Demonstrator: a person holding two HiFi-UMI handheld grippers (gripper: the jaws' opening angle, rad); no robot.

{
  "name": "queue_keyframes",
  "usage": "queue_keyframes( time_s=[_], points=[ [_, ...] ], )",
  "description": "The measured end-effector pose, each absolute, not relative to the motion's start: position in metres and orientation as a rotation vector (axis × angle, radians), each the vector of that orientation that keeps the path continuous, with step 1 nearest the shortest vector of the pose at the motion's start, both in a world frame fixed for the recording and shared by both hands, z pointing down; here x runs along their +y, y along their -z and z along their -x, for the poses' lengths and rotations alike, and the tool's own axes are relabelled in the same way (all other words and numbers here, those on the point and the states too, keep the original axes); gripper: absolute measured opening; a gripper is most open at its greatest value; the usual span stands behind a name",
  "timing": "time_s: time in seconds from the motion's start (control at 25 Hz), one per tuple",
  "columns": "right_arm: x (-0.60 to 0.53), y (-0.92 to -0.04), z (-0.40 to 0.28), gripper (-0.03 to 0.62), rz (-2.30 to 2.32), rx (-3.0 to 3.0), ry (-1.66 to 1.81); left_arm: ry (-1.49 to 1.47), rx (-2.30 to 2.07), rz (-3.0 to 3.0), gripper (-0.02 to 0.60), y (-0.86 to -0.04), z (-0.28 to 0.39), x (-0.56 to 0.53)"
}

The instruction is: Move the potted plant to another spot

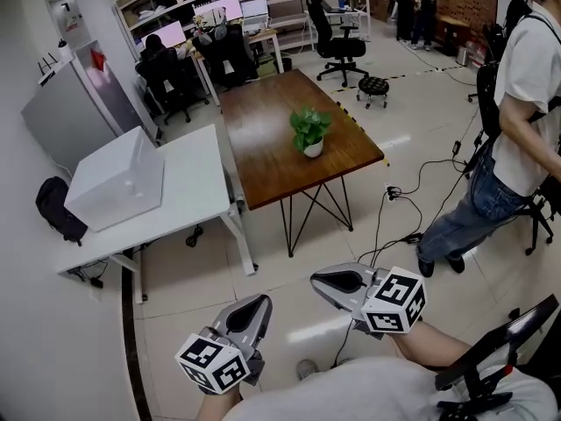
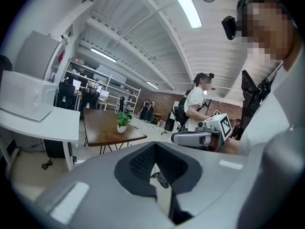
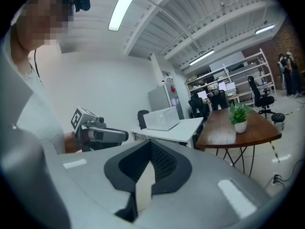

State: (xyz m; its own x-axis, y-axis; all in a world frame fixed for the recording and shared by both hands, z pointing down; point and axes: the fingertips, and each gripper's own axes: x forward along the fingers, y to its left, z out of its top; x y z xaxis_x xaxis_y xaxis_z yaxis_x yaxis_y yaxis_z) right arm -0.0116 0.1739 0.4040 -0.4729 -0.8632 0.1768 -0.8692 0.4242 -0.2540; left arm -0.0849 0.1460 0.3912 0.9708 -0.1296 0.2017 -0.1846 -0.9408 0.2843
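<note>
Leafy green potted plant, white pot, stands upright on the wooden table.

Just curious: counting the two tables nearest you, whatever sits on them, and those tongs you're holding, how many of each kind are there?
Tables: 2, the brown table and the white table
Plants: 1, the potted plant on the brown table
Boxes: 1, the white box on the white table
Tongs: 2, the left tongs and the right tongs, both empty
Total: 6
</note>
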Motion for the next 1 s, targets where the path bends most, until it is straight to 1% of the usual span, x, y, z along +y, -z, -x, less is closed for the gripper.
queue_keyframes(
  time_s=[0.28,1.0],
  points=[
    [0.190,-0.397,0.012,0.005,-1.548,-2.655,-0.469,-0.286,-0.292,-2.819,-0.006,-0.389,0.089,0.163],
    [0.192,-0.383,0.011,0.005,-1.548,-2.648,-0.425,-0.291,-0.304,-2.853,-0.006,-0.376,0.090,0.161]
  ],
)
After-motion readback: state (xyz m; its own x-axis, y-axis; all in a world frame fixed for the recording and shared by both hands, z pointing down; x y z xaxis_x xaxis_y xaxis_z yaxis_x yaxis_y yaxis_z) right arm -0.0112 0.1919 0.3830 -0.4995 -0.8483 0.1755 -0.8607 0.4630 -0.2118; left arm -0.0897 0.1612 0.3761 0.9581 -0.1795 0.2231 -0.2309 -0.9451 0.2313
